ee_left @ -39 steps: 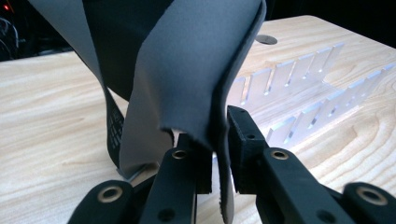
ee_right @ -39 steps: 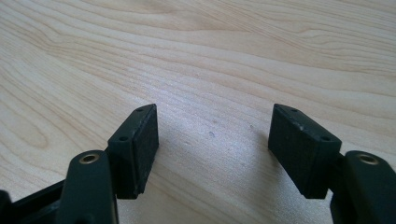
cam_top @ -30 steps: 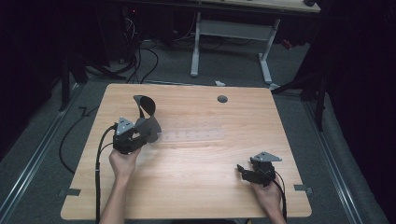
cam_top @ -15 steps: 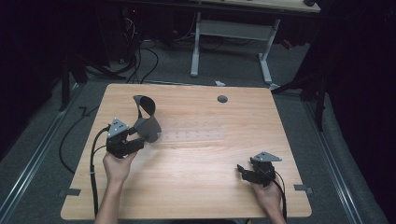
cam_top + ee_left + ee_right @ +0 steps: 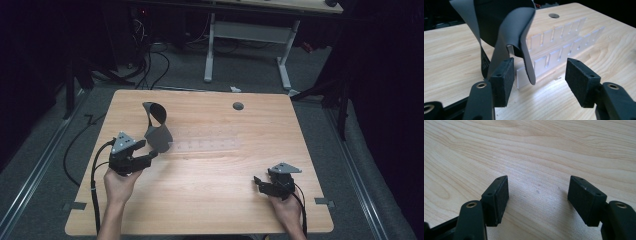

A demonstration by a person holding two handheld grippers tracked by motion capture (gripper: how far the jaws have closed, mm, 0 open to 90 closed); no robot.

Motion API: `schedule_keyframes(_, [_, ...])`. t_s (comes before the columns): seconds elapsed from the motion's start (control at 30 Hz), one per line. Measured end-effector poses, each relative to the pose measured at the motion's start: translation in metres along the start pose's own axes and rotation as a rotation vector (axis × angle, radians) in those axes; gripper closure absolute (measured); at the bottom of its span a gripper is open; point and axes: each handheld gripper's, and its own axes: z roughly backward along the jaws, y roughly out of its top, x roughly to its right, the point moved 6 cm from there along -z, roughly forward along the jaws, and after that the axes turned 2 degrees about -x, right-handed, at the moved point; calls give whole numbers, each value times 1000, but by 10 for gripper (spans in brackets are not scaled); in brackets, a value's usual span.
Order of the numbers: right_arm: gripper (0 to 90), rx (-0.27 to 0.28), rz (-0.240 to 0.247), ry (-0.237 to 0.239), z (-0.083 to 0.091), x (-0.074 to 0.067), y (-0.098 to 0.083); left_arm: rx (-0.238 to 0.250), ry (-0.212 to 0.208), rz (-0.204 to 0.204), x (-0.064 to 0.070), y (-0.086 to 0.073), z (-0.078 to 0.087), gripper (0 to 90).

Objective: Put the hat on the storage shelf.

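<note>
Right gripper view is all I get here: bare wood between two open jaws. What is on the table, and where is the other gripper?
Observer: A curled grey sheet stands at the table's left, at the end of a clear slotted rack.
Operator: And the left gripper?
Observer: The left gripper sits just in front of that sheet, jaws open; in its own view the sheet's lower flap hangs in the gap, near one pad.
Operator: Where am I, relative to that?
Observer: Your right gripper rests near the table's front right corner, well apart from the rack.
</note>
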Motion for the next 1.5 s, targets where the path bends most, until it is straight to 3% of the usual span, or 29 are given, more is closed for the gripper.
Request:
schedule_keyframes(0.27, [335,0,0,1,0,0,0,-16,-27,8,10,-5,6,399])
schedule_keyframes(0.6, [335,0,1,1,0,0,0,-50,-29,-6,21,-17,8,393])
schedule_keyframes(1.5, [335,0,1,1,0,0,0,-104,-55,29,27,-42,9,385])
